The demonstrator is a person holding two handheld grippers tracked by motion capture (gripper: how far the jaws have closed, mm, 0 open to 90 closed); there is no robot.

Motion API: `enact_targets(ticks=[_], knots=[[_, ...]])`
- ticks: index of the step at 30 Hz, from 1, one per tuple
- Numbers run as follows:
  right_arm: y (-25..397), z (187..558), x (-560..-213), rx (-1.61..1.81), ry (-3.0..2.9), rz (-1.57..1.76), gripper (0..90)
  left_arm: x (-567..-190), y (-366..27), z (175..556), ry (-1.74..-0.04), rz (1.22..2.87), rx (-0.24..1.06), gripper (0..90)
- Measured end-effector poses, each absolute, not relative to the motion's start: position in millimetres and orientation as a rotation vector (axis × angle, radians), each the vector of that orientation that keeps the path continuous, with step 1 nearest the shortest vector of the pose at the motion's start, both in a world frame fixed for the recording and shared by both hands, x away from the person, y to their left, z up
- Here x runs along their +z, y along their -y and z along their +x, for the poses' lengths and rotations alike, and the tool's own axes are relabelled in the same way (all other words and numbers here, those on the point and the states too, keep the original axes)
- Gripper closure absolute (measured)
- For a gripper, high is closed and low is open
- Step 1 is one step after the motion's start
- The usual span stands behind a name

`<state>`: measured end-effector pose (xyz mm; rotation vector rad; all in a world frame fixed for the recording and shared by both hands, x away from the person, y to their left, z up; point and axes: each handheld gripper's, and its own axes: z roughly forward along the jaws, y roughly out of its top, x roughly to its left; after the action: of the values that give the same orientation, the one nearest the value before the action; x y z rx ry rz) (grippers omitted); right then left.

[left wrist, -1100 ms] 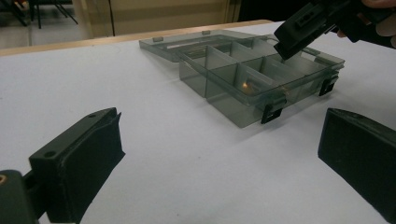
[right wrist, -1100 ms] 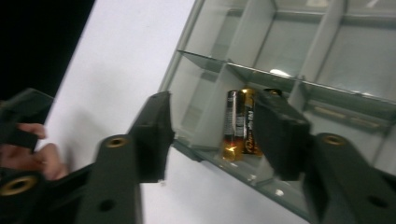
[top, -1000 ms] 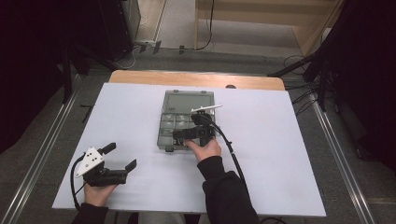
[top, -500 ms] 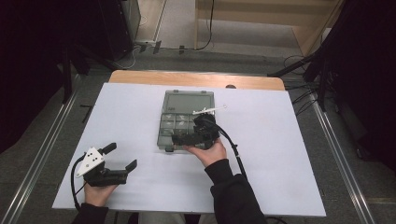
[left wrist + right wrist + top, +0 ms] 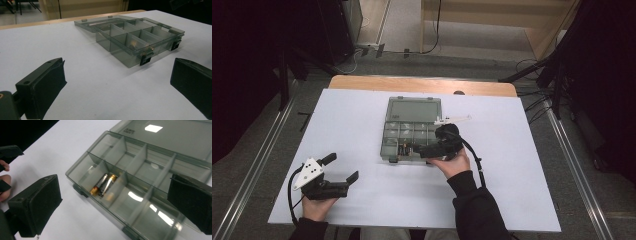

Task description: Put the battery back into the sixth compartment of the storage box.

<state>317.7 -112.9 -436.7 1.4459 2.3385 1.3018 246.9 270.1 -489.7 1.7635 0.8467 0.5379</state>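
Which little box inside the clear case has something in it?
The front-row compartment second from the corner of the organiser case holds two batteries lying side by side. The other compartments look empty.

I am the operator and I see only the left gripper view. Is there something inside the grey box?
Observer: Yes. Two batteries lie side by side in one compartment of the front row of the box.
Operator: Where is the right tool?
Observer: It hovers at the near right part of the box, jaws open, holding nothing.
Operator: And the lid?
Observer: It lies open flat on the table behind the compartments.
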Motion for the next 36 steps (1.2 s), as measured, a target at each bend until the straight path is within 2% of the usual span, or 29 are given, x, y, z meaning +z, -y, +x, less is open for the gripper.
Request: enact_targets(ticks=[20, 36], knots=[[189.6, 279.8, -457.9, 1.286, -2.203, 1.437, 0.0, -489.3, -271.8, 245.0, -0.863, 1.76, 0.549, 0.0], [243.0, 248.9, -467.5, 1.439, -2.016, 1.309, 0.0, -490.5, -279.9, 243.4, -0.923, 1.716, 0.534, 0.0]])
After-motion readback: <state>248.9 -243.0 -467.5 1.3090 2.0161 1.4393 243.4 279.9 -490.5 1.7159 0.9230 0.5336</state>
